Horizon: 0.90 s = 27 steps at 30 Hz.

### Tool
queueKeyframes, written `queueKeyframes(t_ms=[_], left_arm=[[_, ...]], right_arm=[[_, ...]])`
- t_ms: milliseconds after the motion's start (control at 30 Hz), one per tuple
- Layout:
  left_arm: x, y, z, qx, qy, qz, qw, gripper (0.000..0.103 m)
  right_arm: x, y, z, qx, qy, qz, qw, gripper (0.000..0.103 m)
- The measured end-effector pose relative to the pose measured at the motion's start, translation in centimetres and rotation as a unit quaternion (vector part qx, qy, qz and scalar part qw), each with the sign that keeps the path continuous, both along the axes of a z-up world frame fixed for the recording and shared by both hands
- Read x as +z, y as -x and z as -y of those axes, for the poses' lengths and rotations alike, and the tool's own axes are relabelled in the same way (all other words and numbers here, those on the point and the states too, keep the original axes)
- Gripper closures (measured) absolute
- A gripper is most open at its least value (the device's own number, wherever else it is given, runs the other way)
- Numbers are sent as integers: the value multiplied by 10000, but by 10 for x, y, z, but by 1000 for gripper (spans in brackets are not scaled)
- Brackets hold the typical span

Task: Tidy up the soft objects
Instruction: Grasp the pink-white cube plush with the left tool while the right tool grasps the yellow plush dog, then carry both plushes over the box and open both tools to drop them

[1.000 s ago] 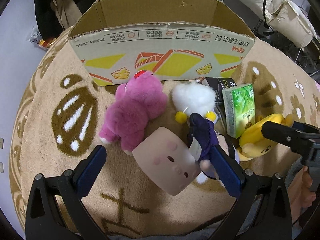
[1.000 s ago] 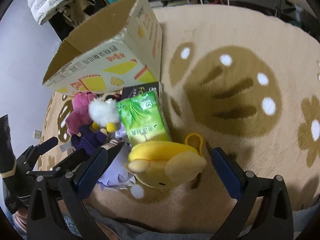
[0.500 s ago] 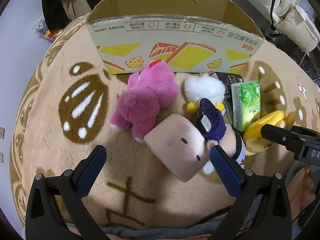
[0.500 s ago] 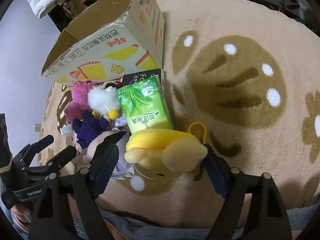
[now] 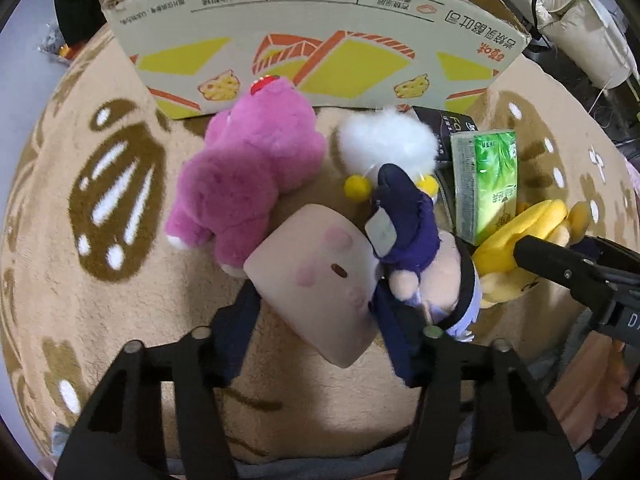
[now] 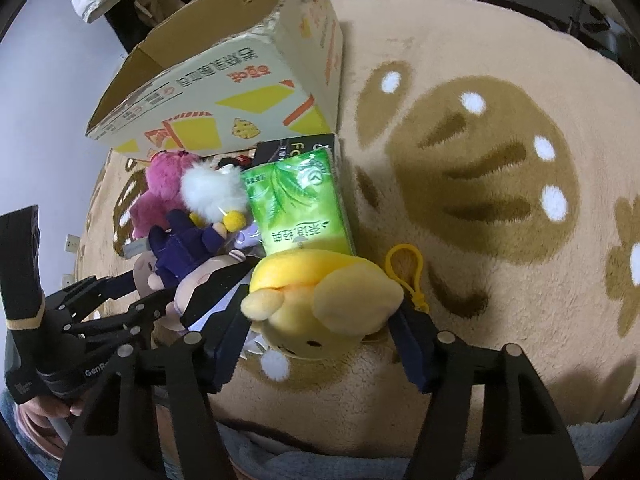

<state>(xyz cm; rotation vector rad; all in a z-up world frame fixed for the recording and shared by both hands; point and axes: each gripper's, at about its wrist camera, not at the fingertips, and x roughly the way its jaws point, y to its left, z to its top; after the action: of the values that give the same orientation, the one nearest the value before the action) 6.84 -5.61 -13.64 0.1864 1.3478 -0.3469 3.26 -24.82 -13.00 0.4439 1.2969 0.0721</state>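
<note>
A pale pink pig-face cushion (image 5: 316,276) lies on the rug, and my left gripper (image 5: 316,308) straddles it from above. Its jaws are closing, with both pads against the cushion's sides. A purple-clad doll (image 5: 404,216) leans on the cushion's right edge. Beyond them lie a magenta bear (image 5: 248,168) and a white fluffy toy (image 5: 384,144). My right gripper (image 6: 320,316) is closing on a yellow plush (image 6: 320,292) with a yellow clip loop (image 6: 404,260), and its pads touch both flanks. An open cardboard box (image 5: 312,40) stands behind the toys.
A green tissue pack (image 6: 296,204) lies on a black box (image 6: 288,148) just behind the yellow plush. The beige patterned rug (image 6: 480,168) stretches to the right. Clothes and shelves crowd the background. A person's hand (image 6: 44,412) holds the left gripper.
Both grippers' jaws have narrowed from wide open. The left one dropped closer onto the pig cushion and now squeezes it. The right one has closed in on the yellow plush.
</note>
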Motion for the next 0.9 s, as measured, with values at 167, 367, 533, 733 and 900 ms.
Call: queueKeyframes(t_ms=[167,367,533,733,900], left_arm=[[1,2,1,23,5,87,10000,62],[7,6,-2,35,-126,284,9995,63],[20,7,-12,284,-179,554,9979,64],[33,9,-23,534,-156,857,9948,64],[49,19,-26,559,-69,1287,9901,64]], right_arm=[[4,0,-6,103,77,132,9998,38],[10,0,-10,177,171,312,9992,39],[18,2,-11,183,229,529,9982,40],[30,7,-10,182,340,837,9957,40],[53,17,-13,116,542,1387,9888,40]])
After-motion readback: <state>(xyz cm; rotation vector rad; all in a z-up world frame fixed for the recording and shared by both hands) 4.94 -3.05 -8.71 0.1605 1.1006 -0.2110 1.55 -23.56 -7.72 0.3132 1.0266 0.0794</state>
